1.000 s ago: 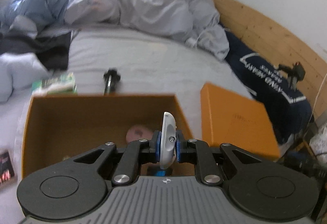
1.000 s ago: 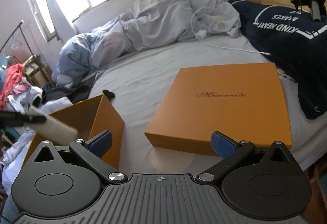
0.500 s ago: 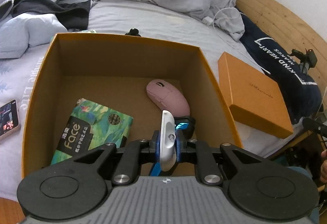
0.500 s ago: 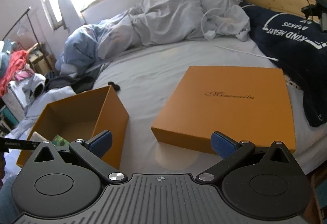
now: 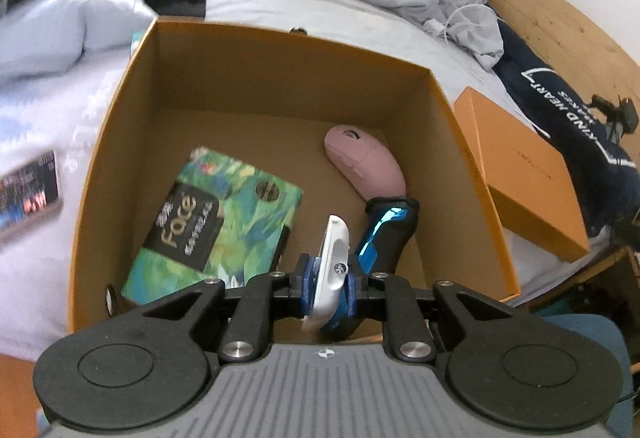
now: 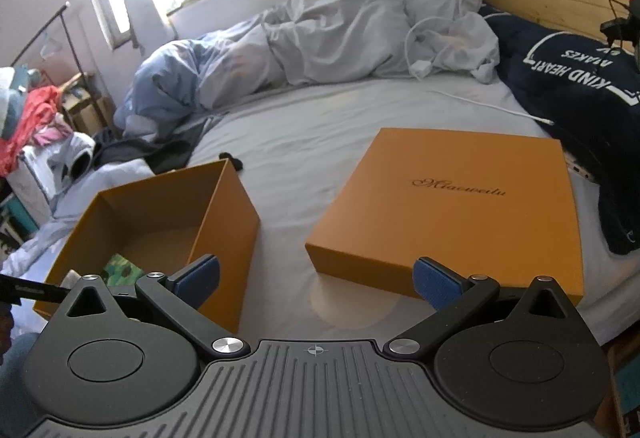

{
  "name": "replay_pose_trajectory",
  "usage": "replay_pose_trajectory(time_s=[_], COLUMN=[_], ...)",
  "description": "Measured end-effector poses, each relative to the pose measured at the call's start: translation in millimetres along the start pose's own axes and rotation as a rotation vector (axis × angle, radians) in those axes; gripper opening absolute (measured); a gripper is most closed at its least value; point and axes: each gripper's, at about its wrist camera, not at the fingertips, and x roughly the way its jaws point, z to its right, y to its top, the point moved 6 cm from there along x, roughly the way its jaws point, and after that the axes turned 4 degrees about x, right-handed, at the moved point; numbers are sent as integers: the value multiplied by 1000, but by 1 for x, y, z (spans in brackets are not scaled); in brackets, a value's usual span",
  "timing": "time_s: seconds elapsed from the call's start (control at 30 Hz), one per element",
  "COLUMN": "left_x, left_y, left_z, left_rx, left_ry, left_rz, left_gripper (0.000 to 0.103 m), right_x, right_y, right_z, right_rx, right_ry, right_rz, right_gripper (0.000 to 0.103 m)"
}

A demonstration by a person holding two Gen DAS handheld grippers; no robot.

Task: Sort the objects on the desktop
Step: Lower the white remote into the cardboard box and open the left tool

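1. Left wrist view: the left tool point(image 5: 327, 280) is closed on a slim white device point(image 5: 331, 270), pinched edge-on between its blue pads. What the device is I cannot tell. It hangs over the near half of the open orange box point(image 5: 100, 158), probably so that it can be let go inside.
2. Already on the box floor lie a green tissue pack point(image 5: 216, 222) at about 9 o'clock from the device, a pink mouse point(image 5: 366, 166) at about 1 o'clock, and a black-and-blue gadget point(image 5: 388, 234) just beside the device at 3 o'clock. The bare strip between pack and gadget looks like the natural landing spot.
3. Held edge-on, the device would likely tip flat once freed; lowering it first seems wise.
4. Outside the box, a phone point(image 5: 28, 194) lies on the bed point(image 5: 300, 10) at 9 o'clock, apparently not yet sorted.
5. Right wrist view: the right tool point(image 6: 316, 278) is wide open and holds nothing, poised over the bed point(image 6: 312, 126) between the box point(image 6: 224, 238) at 10 o'clock and its lid point(image 6: 460, 206) at 1 o'clock, perhaps waiting to fit the lid.
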Motion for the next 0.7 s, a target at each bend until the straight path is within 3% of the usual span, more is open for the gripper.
replay_pose_trajectory(time_s=[0.13, 0.27, 0.57, 0.63, 0.7], left_x=[8, 7, -2, -4, -6], left_y=[-10, -12, -10, -9, -7], left_z=[-11, -16, -25, -26, -25], left_rx=[-72, -56, -53, -51, -48], left_ry=[-45, -8, 58, 68, 74], left_rz=[-25, -19, -8, -4, 5], left_gripper=[19, 18, 45, 57, 63], right_x=[-1, -1, -1, -1, -2], right_y=[-1, -1, -1, -2, -2], right_z=[-1, -1, -7, -10, -13], right_rx=[-2, -3, -12, -20, -28], right_ry=[1, 1, 11, 16, 20], right_rz=[-3, -6, -8, -5, -3], right_gripper=[103, 103, 103, 103, 103])
